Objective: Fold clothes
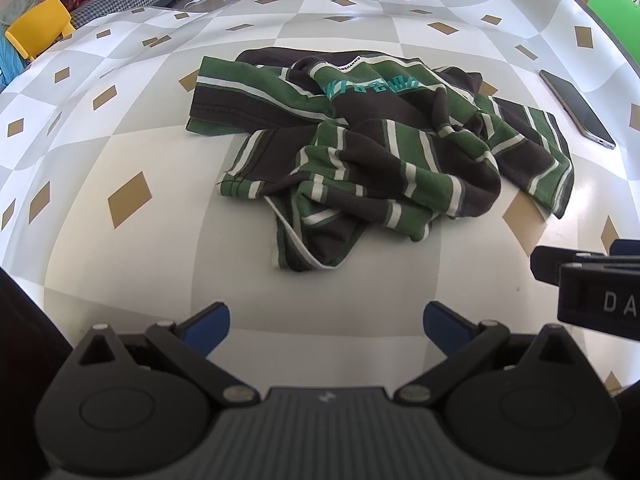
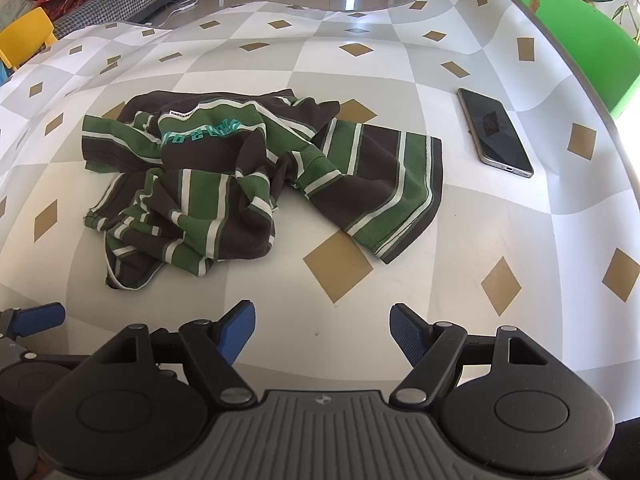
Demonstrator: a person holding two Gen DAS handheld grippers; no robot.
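Striped shirt (image 1: 360,148) lies crumpled mid-table, phone (image 2: 494,132) to its right; left gripper (image 1: 326,320) & right gripper (image 2: 322,330) hover near edge, both spread, empty; best: pinch hem corners, pull flat first.

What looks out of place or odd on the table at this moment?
The striped shirt lies crumpled in a heap, not spread flat, which is expected before folding. A phone lies on the table to the right of the shirt, apart from it; it has nothing to do with folding.
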